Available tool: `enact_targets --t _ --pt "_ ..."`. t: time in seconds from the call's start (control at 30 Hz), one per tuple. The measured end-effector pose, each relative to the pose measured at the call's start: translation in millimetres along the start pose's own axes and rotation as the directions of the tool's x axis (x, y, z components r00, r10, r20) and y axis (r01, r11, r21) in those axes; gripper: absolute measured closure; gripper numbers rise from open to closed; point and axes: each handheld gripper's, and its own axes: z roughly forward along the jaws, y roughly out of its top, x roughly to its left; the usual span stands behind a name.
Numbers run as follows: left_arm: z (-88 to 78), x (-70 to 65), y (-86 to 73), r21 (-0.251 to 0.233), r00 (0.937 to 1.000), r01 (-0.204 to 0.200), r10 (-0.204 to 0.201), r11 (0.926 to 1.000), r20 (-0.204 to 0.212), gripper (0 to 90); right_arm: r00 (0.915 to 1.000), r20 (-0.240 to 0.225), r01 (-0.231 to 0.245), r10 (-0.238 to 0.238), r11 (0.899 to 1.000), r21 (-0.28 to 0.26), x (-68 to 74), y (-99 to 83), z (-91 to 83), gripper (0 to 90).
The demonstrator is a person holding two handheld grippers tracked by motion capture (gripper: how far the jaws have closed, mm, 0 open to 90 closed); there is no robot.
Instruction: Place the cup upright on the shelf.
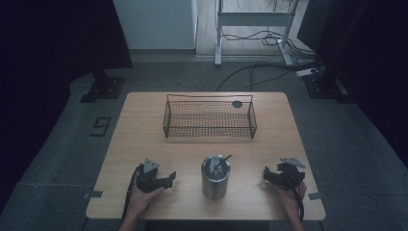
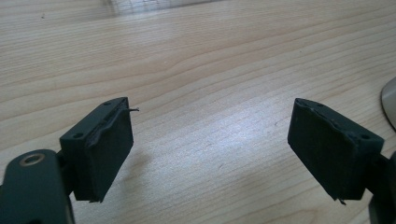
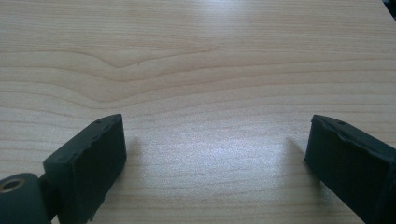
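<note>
Start position: both your left tongs point(image 1: 169, 179) and right tongs point(image 1: 266, 174) gape empty on the light wooden tabletop point(image 1: 144, 139), flanking the steel cylindrical cup point(image 1: 215, 179). Next, approach its utensil point(image 1: 223, 161).

The worktop point(image 1: 144, 144) is pale wood with a plain grain and a smooth, softly shiny finish. The cup point(image 1: 215, 185) looks like brushed metal with a dull sheen, and the basket point(image 1: 210, 120) is thin dark wire mesh. The fingers point(image 2: 109, 149) are matt black, rubbery pads with rough, frayed edges.
</note>
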Motion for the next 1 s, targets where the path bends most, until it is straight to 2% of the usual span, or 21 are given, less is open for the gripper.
enact_targets --t 0.6,0.9,1.0 --pt "-5.1 4.7 2.0 -0.020 0.9998 0.017 -0.017 0.9997 0.002 14.4 0.9999 -0.010 0.008 -0.008 1.000 -0.001 -1.6 -0.6 -0.7 5.6" --pt "-13.6 7.1 5.8 -0.045 0.9998 0.021 -0.021 0.9988 0.005 14.4 0.9999 -0.013 0.011 -0.011 1.000 -0.002 -2.3 -0.6 -0.7 5.9" --pt "-16.4 5.6 8.1 -0.053 0.9994 0.022 -0.021 0.9983 0.030 14.3 0.9999 -0.013 0.011 -0.011 1.000 -0.002 -2.3 -0.6 -0.7 5.9"
